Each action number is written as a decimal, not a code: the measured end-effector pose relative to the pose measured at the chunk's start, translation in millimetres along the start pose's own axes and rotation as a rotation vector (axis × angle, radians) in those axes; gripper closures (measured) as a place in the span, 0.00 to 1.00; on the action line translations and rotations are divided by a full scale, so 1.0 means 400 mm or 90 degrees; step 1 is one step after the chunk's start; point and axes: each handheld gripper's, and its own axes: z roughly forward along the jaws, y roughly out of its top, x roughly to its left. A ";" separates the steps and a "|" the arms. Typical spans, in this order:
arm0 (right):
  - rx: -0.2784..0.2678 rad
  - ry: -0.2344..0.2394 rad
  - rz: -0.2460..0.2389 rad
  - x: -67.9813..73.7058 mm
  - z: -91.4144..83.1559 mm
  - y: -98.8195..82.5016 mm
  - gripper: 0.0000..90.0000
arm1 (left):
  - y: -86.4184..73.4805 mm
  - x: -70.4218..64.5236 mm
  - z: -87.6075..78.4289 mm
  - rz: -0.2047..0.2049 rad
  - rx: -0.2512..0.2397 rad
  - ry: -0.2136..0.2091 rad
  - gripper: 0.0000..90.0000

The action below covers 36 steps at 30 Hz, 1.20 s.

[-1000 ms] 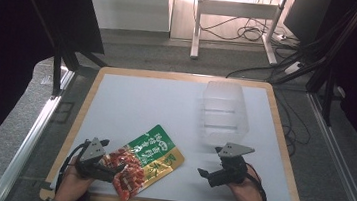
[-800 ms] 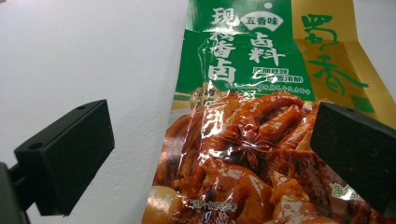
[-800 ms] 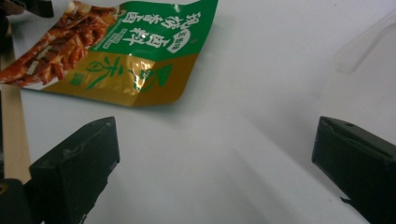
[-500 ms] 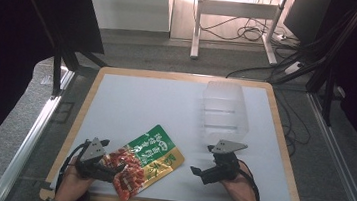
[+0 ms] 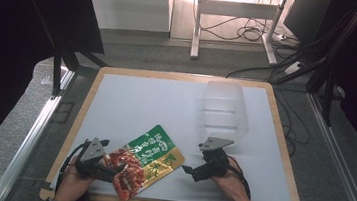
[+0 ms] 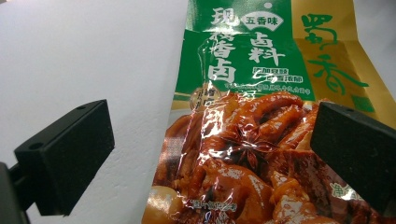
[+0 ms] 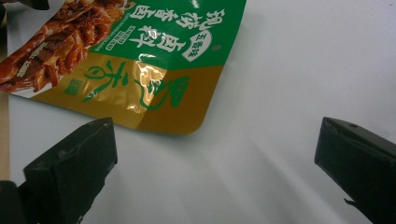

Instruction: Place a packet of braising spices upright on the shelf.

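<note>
A snack pouch point(image 5: 149, 160), green and gold with a picture of red braised meat, lies flat on the white mat near the front edge. My left gripper point(image 5: 111, 170) is open at the pouch's front-left end. In the left gripper view the pouch point(image 6: 243, 93) lies between the spread jaws of that gripper point(image 6: 210, 156), its right jaw over the printed meat. My right gripper point(image 5: 188, 172) is open just right of the pouch's gold corner, not touching it. In the right gripper view the gold corner point(image 7: 154, 93) lies ahead and left of the gripper point(image 7: 215, 172), with bare mat between its jaws.
A clear plastic container point(image 5: 224, 110) stands on the mat behind the right gripper. The white mat point(image 5: 135, 106) covers a wooden-edged table point(image 5: 282, 141). Dark frame posts and cables stand beyond the table.
My right gripper has slid left toward the pouch's gold corner. The left gripper and the pouch have stayed where they were.
</note>
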 end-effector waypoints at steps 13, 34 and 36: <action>0.013 0.012 0.008 0.002 0.044 0.018 0.00 | 0.000 0.000 0.000 0.001 0.000 -0.001 0.00; 0.028 0.033 0.033 0.012 0.097 0.049 0.02 | 0.001 -0.004 0.001 0.002 0.002 -0.002 0.00; 0.038 0.034 0.041 0.010 0.103 0.052 0.02 | 0.001 -0.004 0.001 0.003 0.002 -0.002 0.00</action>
